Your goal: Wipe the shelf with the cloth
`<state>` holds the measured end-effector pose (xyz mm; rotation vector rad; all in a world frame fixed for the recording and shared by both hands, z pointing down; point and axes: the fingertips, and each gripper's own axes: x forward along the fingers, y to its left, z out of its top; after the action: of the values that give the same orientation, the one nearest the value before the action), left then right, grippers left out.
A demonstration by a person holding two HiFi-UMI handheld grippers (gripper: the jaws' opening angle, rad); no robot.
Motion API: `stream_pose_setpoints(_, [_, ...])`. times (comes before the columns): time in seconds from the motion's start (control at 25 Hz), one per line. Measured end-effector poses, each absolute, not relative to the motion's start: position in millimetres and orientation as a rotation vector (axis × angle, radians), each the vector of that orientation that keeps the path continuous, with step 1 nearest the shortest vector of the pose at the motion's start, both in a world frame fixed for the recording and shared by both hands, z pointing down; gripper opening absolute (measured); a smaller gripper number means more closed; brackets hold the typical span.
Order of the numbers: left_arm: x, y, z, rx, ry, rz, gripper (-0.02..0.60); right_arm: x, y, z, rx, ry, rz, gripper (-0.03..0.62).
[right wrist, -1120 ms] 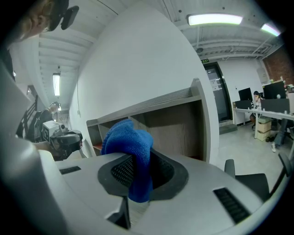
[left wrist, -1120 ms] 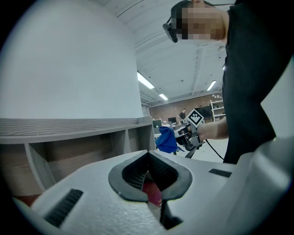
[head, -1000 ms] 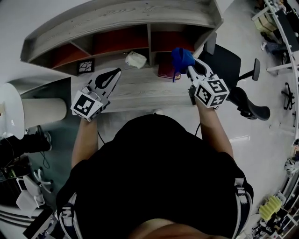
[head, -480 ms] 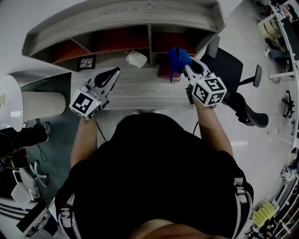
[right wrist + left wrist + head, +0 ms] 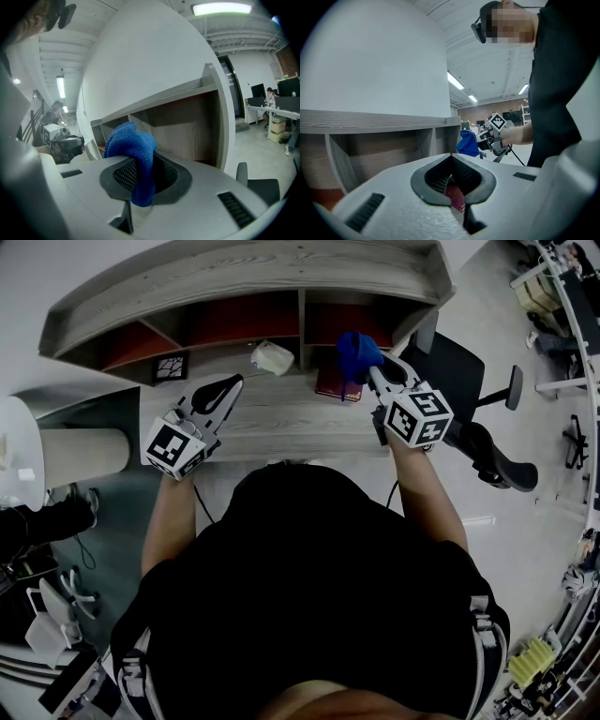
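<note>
Finding: my right gripper [image 5: 375, 373] is clenched on the blue cloth [image 5: 356, 354] at the right end of the shelf [image 5: 281, 423] board; contact unconfirmed. The board's long axis runs leftward from it. My left gripper [image 5: 229, 383], jaws together and empty, hovers near the left end.

Shelf surface [image 5: 281, 418] front bare; white packet [image 5: 273, 358], red book [image 5: 336, 384] block rear bays.

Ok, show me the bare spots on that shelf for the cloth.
Bare shelf runs between the left claw and the red book, in front of the white wad. The middle cubby looks bare too. Crowded: the right end, with book and cloth.
</note>
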<state>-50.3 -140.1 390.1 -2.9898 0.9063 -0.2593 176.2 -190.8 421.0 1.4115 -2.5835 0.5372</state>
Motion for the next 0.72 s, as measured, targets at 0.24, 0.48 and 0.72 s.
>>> stream_pose_setpoints(0.24, [-56,-136,396,-3.009,0.893,-0.264,0.017,168,-210,437,1.409,-2.522,0.529,0.051])
stream_pose_setpoints(0.48, [-65,-133,400,-2.996,0.934,-0.292,0.017,157,-235,462,1.368,-2.447,0.516,0.051])
stream_pose_setpoints(0.72, [-75,-130,401,-3.011,0.971,-0.279,0.017,143,-262,494,1.322,-2.371,0.563,0.051])
